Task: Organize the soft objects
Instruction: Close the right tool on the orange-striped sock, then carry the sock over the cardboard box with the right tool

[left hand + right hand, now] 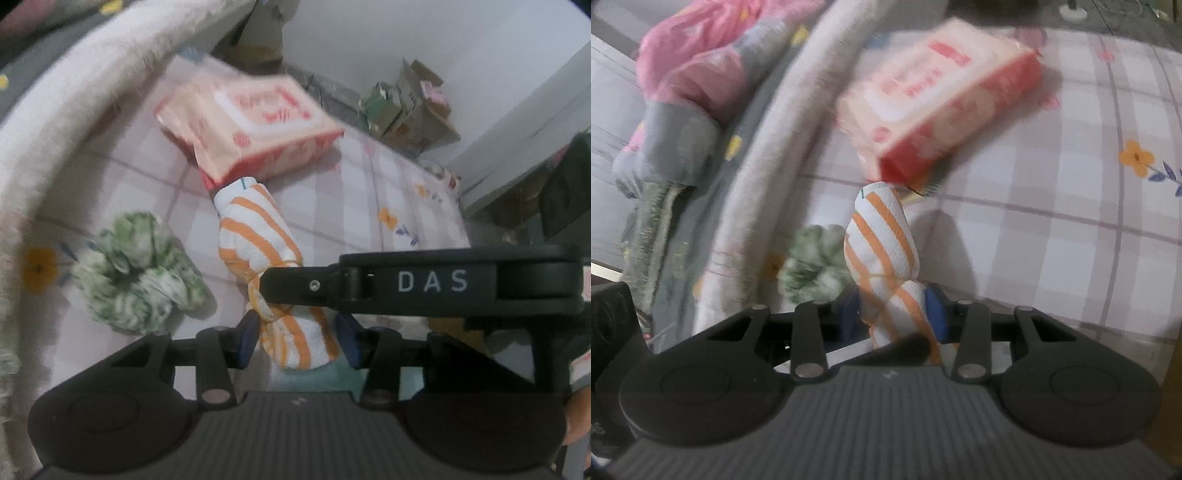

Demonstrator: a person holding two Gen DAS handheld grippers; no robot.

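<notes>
Presently, findings as follows.

Left gripper: low centre of the left wrist view; blue pads flank the near end of the rolled cloth. The left pad seems to touch it; a narrow gap shows beside the right pad, so a firm hold cannot be confirmed.

Right gripper: low centre of the right wrist view; its jaws stand either side of the same roll's lower part, the right pad against the fabric. In the left view its black finger crosses the roll from the right.

Striped cloth: white with orange stripes, twisted into a roll, centre of both views, far end just beside the packet.

Tissue packet: pink and red, upper centre, lying on the sheet.

Green scrunchie: left of the roll, apart from it.

Bed sheet: checked, with flower prints.

Blanket edge: pale and fuzzy, curving across the upper left.

Pink bundle: upper left of the right view.
</notes>
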